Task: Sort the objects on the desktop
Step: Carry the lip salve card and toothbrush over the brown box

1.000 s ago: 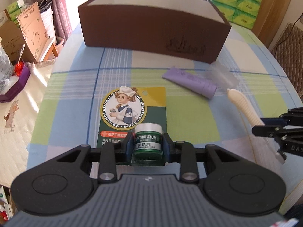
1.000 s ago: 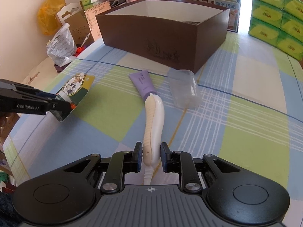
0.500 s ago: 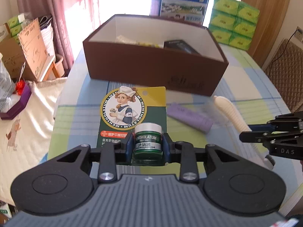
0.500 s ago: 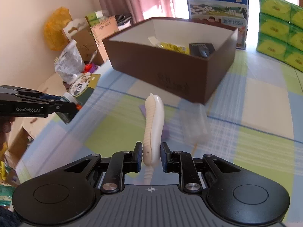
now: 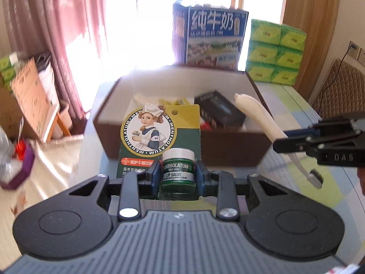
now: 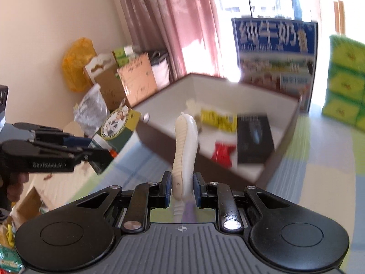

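Note:
My left gripper (image 5: 178, 171) is shut on a green Mentholatum lip salve pack (image 5: 159, 132), card and small jar, held in the air just before the brown box (image 5: 232, 148). My right gripper (image 6: 181, 187) is shut on a white toothbrush (image 6: 184, 146), handle pointing at the box (image 6: 269, 171). In the left wrist view the right gripper (image 5: 296, 141) and toothbrush (image 5: 257, 116) hang at the box's right front corner. In the right wrist view the left gripper (image 6: 98, 153) with the pack (image 6: 118, 125) is at the left.
The box holds a black case (image 6: 253, 137), a yellow packet (image 6: 219, 118) and a red item (image 6: 222, 155). A blue milk carton (image 5: 209, 36) and green tissue packs (image 5: 276, 52) stand behind it. A purple tube (image 6: 189, 212) lies under my right gripper. Clutter sits by the left curtain.
Both grippers have risen from the tablecloth and moved forward to the box, each carrying its object. The box interior now shows from above.

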